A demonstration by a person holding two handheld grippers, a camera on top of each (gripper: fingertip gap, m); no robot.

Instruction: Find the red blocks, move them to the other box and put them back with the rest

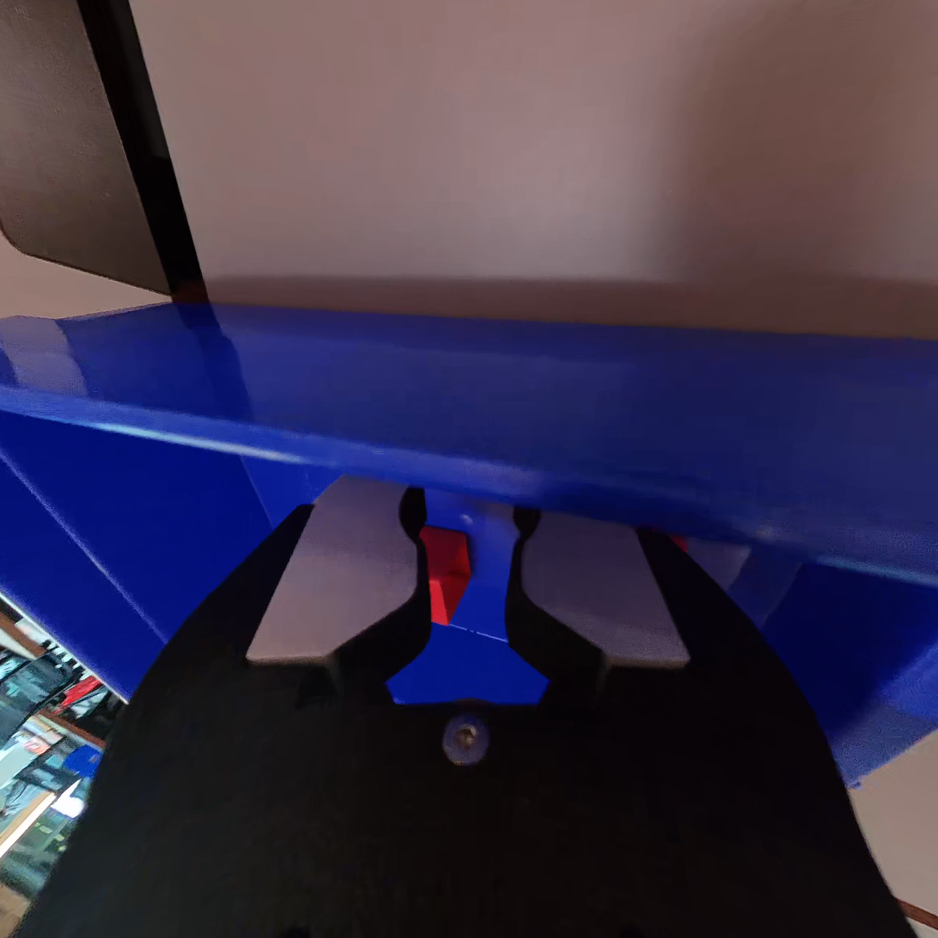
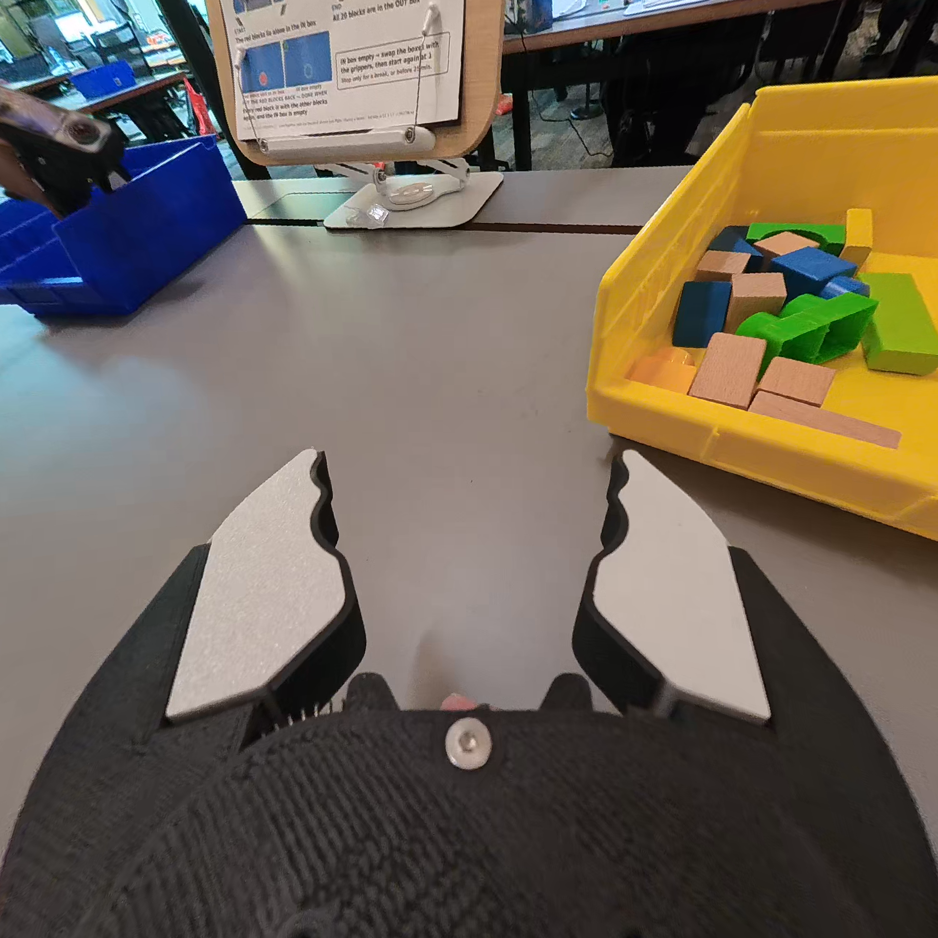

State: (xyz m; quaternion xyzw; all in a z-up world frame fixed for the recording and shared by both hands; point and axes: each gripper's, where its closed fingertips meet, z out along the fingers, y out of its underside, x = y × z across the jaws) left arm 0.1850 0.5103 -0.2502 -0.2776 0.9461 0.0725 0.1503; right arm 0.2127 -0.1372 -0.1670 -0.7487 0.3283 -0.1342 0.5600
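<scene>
The left gripper (image 1: 469,512) reached inside the blue box (image 1: 457,406), its jaws narrowed around a red block (image 1: 446,573). Whether they pinched it could not be told, because the rim hid the tips; lifting might snag there or drop the block. The right gripper (image 2: 469,462) hovered with jaws spread over the tabletop (image 2: 406,355) near the yellow box (image 2: 660,406).

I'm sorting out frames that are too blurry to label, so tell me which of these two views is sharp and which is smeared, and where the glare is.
Left wrist view: motion-smeared, dim; the blue box rim streaks across and hides the fingertips; the red block is soft. Right wrist view: sharp, evenly lit, the yellow box and its blocks crisp; pale glare on the grey table at left; wide-angle bending at the edges.
</scene>
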